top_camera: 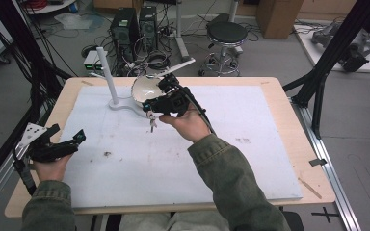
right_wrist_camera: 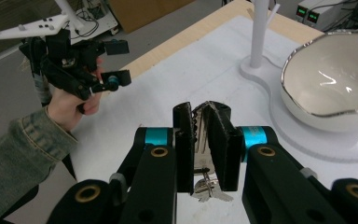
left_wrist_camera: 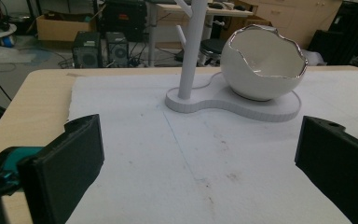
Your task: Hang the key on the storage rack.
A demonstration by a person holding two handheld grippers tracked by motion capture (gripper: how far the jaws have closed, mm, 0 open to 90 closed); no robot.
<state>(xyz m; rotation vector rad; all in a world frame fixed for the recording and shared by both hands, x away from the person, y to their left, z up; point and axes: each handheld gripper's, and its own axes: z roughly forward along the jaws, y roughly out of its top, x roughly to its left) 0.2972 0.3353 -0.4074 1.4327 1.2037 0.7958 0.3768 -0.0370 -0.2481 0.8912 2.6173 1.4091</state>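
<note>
Above the white mat [top_camera: 173,159], the right gripper [right_wrist_camera: 204,140] clamps a bunch of keys [right_wrist_camera: 204,186] beside the white bowl [right_wrist_camera: 335,88]. The left gripper [left_wrist_camera: 196,158] stands wide open, holding nothing.

A white foam sheet [top_camera: 173,159] covered most of the wooden surface [top_camera: 298,144]. Beyond it, on the floor, stood a round black stool [top_camera: 226,33], two dark computer towers [top_camera: 134,26] and a cardboard box [top_camera: 278,14].
</note>
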